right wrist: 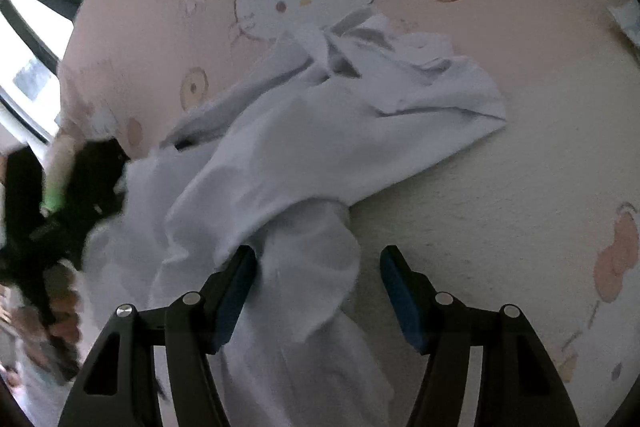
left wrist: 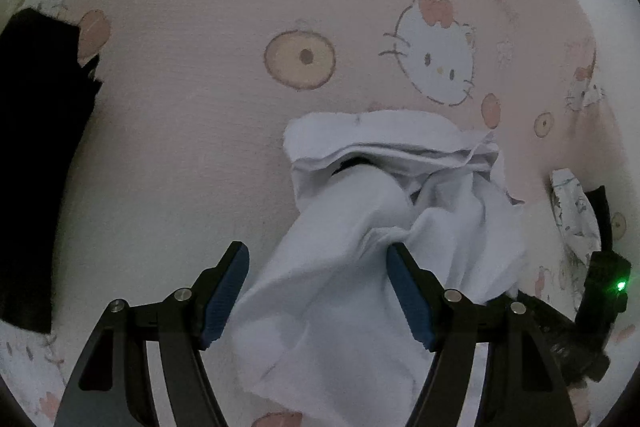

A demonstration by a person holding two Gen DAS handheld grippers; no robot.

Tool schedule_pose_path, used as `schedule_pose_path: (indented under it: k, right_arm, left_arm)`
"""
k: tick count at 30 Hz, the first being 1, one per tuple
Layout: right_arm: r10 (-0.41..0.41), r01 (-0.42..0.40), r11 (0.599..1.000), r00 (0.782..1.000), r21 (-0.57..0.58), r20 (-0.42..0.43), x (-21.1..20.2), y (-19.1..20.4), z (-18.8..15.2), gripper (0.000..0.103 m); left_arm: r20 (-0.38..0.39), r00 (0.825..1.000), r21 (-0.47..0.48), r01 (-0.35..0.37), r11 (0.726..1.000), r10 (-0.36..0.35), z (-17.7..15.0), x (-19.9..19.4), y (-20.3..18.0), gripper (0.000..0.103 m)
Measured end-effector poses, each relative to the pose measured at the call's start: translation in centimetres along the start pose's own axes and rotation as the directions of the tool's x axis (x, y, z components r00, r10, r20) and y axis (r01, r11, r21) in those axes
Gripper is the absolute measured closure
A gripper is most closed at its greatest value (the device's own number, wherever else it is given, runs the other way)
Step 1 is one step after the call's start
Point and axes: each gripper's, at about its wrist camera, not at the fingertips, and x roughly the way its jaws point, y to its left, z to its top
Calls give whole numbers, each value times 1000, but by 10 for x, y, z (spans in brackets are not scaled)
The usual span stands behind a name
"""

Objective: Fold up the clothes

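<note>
white garment (left wrist: 340,267) bunched between both grippers' spread jaws, ungripped

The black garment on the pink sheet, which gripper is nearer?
Left. The black garment lies left of the open left gripper; the right gripper sits farther right, over the white shirt.

White garment (right wrist: 312,147) (crumpled) between spread fingers (right wrist: 236,291).
</note>
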Motion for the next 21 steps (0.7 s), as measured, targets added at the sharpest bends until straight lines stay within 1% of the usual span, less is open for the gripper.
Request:
schedule_pose_path:
  k: [1,2,3,4,5,6,8,9,11,12,14,16,18,19,20,21]
  right_arm:
    - [-8,8,1000,1000,-8,-3,4,2,0,41]
    - [-15,15,1000,1000,-16,-6,8,3,1,52]
    - [-27,27,999,1000,-25,-7,11,7,1,57]
    - [-40,40,999,999,-33,-8,14,11,1,60]
    - [-52,52,998,999,-42,-8,16,15,1,70]
    - [-65,64,997,998,-50,-9,19,19,0,78]
    - [-99,99,993,995,-60,4,20,26,0,82]
    - [-113,113,992,994,-57,6,20,29,0,84]
    - [-141,141,989,990,-54,11,17,34,1,86]
    - [-158,158,986,987,-56,15,18,38,1,87]
    - [-206,208,976,978,-59,37,11,39,0,87]
    - [-254,258,964,965,-60,60,3,39,-1,87]
    - [-310,315,947,948,-66,73,-4,41,-3,87]
    - [-338,344,937,938,-68,79,-7,41,-4,87]
    - [-354,359,931,932,-66,72,-6,44,-4,87]
    - [-358,362,931,932,-52,61,-8,41,-5,87]
  left_arm:
    - [16,1000,11,8,1000,-8,1,0,-2,34]
    - [28,999,24,14,1000,-15,1,0,-4,36]
    - [33,999,43,17,999,-18,0,1,-6,39]
    - [30,999,68,14,998,-16,-1,3,-9,52]
    - [30,999,91,8,996,-11,-3,4,-12,64]
    - [40,999,116,-4,993,-1,-5,2,-15,66]
    - [60,998,166,-34,986,25,-10,0,-22,73]
    - [71,996,187,-73,980,60,-11,-2,-24,74]
    - [90,987,226,-151,962,134,-15,-3,-28,81]
    - [80,981,233,-192,953,178,-15,-1,-27,82]
    - [42,975,214,-224,951,220,-15,0,-17,82]
    - [-4,970,163,-240,957,244,-16,0,2,83]
    - [-49,963,115,-257,960,264,-18,0,20,84]
    - [-63,961,104,-261,960,268,-20,1,26,84]
    - [-76,961,90,-261,961,268,-23,0,31,84]
    - [-80,965,66,-245,967,250,-26,-2,37,84]
